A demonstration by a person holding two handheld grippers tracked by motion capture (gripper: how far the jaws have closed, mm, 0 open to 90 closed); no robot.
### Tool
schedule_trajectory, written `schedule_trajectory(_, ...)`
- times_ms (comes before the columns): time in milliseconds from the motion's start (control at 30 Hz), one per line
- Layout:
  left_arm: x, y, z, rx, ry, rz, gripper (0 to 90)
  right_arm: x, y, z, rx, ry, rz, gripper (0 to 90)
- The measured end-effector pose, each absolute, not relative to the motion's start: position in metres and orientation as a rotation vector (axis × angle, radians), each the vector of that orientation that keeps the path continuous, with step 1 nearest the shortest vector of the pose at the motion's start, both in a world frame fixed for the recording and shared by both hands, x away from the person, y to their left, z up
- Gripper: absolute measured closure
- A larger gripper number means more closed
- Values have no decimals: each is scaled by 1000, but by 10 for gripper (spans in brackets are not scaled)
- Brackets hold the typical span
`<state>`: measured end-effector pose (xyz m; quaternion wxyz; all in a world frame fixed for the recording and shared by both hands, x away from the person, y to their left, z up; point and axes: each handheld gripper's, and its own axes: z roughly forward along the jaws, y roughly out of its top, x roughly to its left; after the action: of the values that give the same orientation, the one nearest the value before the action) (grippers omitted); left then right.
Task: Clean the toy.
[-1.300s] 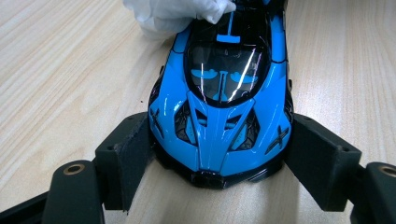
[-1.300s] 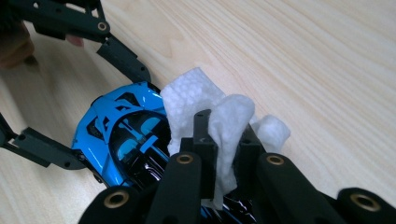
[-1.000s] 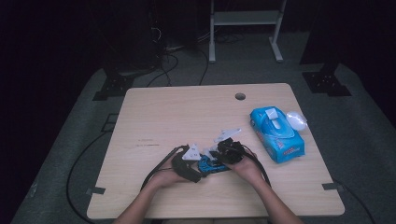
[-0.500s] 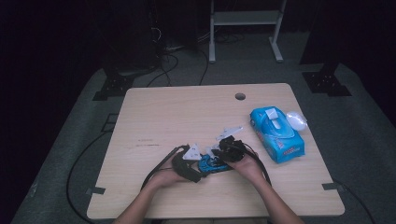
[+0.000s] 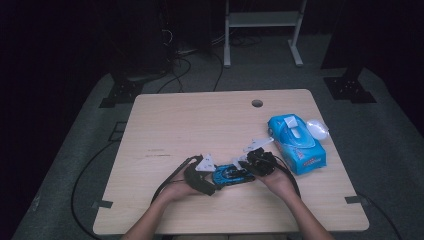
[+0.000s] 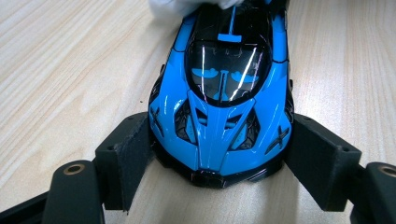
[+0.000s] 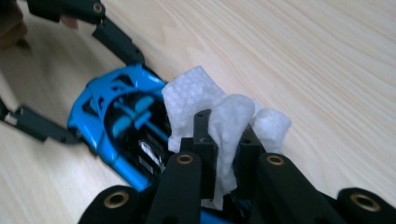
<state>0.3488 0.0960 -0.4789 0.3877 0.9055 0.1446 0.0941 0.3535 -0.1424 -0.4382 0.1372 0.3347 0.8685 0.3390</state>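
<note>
A shiny blue toy car with a black roof lies on the wooden table near its front edge. My left gripper is shut on the car's nose, with a black pad pressed against each flank. My right gripper is shut on a white crumpled tissue and holds it over the car's tail. A corner of the tissue rests on the far end of the car in the left gripper view.
A blue tissue pack with a white flap lies at the right of the table, a clear wrapper beside it. A cable hole sits near the far edge. Black cables trail off the left front.
My right gripper has slid a little to the right with the tissue, along the car's tail. The left gripper and the car have stayed put.
</note>
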Motion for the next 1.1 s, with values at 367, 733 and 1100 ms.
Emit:
schedule_trajectory(367,349,96,-479,2306,367,241,251,352,-149,-440,1045,2508,1047,831)
schedule_trajectory(733,348,96,-479,2302,369,240,251,351,-167,-441,1080,2472,1039,831)
schedule_trajectory(1100,349,97,-479,2299,370,235,250,346,-188,-435,1147,2349,1138,831)
